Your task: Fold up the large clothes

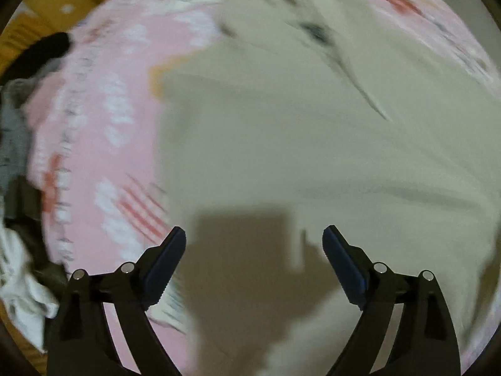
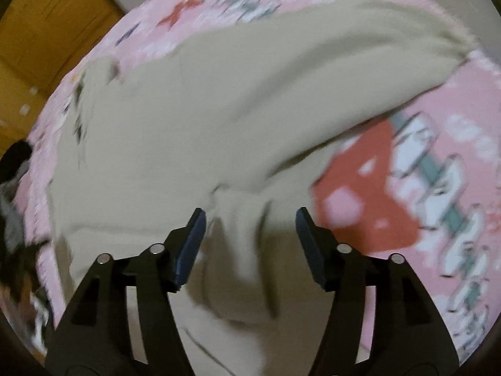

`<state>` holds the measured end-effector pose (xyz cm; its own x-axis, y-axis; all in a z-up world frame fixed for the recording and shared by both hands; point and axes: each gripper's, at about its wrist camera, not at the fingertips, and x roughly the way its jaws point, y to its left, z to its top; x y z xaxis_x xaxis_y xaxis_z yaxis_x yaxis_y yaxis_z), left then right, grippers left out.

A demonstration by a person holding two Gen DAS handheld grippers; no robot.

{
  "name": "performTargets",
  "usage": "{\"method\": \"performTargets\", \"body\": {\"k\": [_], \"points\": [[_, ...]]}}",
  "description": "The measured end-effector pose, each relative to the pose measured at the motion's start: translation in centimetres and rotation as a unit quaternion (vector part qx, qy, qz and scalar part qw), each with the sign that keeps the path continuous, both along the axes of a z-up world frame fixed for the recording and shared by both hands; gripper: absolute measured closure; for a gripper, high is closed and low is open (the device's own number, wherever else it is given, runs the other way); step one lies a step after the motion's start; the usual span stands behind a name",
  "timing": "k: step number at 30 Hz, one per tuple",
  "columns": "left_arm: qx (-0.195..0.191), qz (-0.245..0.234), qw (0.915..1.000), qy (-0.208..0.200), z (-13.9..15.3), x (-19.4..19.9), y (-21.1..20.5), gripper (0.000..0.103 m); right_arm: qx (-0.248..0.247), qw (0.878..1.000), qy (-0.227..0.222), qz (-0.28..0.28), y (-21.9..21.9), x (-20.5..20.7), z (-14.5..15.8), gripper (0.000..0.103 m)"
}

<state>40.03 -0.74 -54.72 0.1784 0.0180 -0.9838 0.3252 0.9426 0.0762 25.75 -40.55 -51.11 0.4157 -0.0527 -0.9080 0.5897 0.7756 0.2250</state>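
Observation:
A large beige garment (image 1: 281, 144) lies spread on a pink patterned bedsheet (image 1: 103, 144); both views are blurred. My left gripper (image 1: 253, 238) hangs open above the cloth, nothing between its fingers, its shadow falling on the fabric below. In the right wrist view the same beige garment (image 2: 219, 119) stretches across the pink sheet (image 2: 454, 144), with a bunched fold (image 2: 241, 244) lying below and between the fingers of my right gripper (image 2: 250, 219). That gripper is open and its pads stand clear of the fold.
A pile of other clothes, dark, grey and white (image 1: 22, 250), lies at the bed's left edge. A wooden floor (image 2: 47, 31) shows beyond the bed. A red printed patch (image 2: 369, 194) marks the sheet right of the right gripper.

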Motion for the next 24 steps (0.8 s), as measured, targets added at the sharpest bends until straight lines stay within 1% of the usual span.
{"method": "performTargets", "body": {"k": [1, 2, 3, 4, 5, 6, 7, 8, 11, 12, 14, 15, 16, 17, 18, 19, 20, 21, 22, 23, 24], "points": [[0.001, -0.01, 0.9999, 0.009, -0.6, -1.0, -0.1, 0.017, 0.007, 1.0, -0.014, -0.013, -0.2, -0.3, 0.5, 0.04], [0.011, -0.02, 0.9996, 0.015, -1.4, -2.2, -0.4, 0.017, 0.031, 0.999, -0.034, -0.022, 0.0, -0.4, 0.8, 0.04], [0.03, -0.028, 0.9988, 0.026, -2.8, -3.6, -0.6, 0.017, 0.054, 0.997, -0.041, -0.021, 0.4, -0.2, 0.7, 0.04], [0.042, -0.029, 0.9979, 0.04, -4.1, -4.6, -0.5, 0.017, 0.084, 0.995, -0.048, -0.004, 1.7, 0.5, 0.5, 0.04], [0.049, -0.027, 0.9972, 0.05, -5.3, -5.4, -0.2, 0.016, 0.101, 0.993, -0.053, 0.01, 2.8, 1.2, 0.2, 0.04], [0.052, -0.023, 0.997, 0.052, -6.3, -6.2, 0.3, 0.014, 0.122, 0.99, -0.059, 0.032, 4.4, 2.0, -0.3, 0.04], [0.048, -0.021, 0.9978, 0.041, -6.6, -6.6, 0.6, 0.012, 0.136, 0.987, -0.061, 0.057, 6.0, 2.7, -1.0, 0.04], [0.046, -0.011, 0.9982, 0.037, -6.7, -6.5, 0.9, 0.007, 0.135, 0.986, -0.058, 0.075, 7.5, 3.4, -1.8, 0.04], [0.034, 0.025, 0.9975, 0.056, -7.0, -5.8, 1.3, 0.007, 0.103, 0.99, -0.015, 0.1, 9.8, 4.7, -4.6, 0.04], [0.038, 0.028, 0.9972, 0.058, -6.9, -5.8, 1.1, 0.007, 0.095, 0.99, -0.003, 0.109, 10.2, 5.1, -5.7, 0.04], [0.053, 0.031, 0.9963, 0.059, -6.4, -5.7, 0.4, 0.008, 0.094, 0.988, -0.006, 0.121, 10.1, 4.7, -6.2, 0.04], [0.057, 0.033, 0.996, 0.061, -6.0, -5.5, 0.1, 0.01, 0.11, 0.986, -0.012, 0.122, 9.6, 4.6, -5.9, 0.04], [0.054, 0.038, 0.9959, 0.063, -5.3, -5.3, -0.2, 0.011, 0.131, 0.984, -0.021, 0.118, 8.6, 4.4, -5.4, 0.04], [0.042, 0.046, 0.996, 0.064, -4.1, -4.9, -0.8, 0.011, 0.144, 0.983, -0.026, 0.107, 7.3, 4.1, -4.8, 0.04], [0.036, 0.051, 0.9961, 0.062, -3.3, -4.6, -1.4, 0.011, 0.153, 0.983, -0.034, 0.092, 5.8, 3.3, -4.1, 0.04], [0.03, 0.053, 0.9965, 0.057, -2.2, -4.2, -2.1, 0.011, 0.17, 0.982, -0.054, 0.066, 3.1, 2.4, -3.1, 0.04], [0.021, 0.052, 0.9972, 0.049, -0.8, -3.6, -3.8, 0.011, 0.176, 0.981, -0.065, 0.042, 1.1, 2.0, -2.4, 0.034], [0.012, 0.05, 0.9977, 0.045, 0.2, -3.3, -5.0, 0.011, 0.169, 0.983, -0.074, 0.015, -1.3, 1.3, -1.6, 0.029], [-0.003, 0.046, 0.9982, 0.039, 1.4, -2.9, -6.9, 0.011, 0.153, 0.983, -0.096, -0.023, -4.9, 0.2, -0.4, 0.022], [-0.021, 0.039, 0.9984, 0.034, 2.4, -2.5, -9.2, 0.011, 0.142, 0.983, -0.111, -0.047, -7.3, -0.7, 0.4, 0.013], [-0.034, 0.031, 0.9985, 0.029, 3.3, -2.2, -11.4, 0.011, 0.125, 0.98, -0.13, -0.08, -10.8, -1.8, 1.1, 0.012]]}}
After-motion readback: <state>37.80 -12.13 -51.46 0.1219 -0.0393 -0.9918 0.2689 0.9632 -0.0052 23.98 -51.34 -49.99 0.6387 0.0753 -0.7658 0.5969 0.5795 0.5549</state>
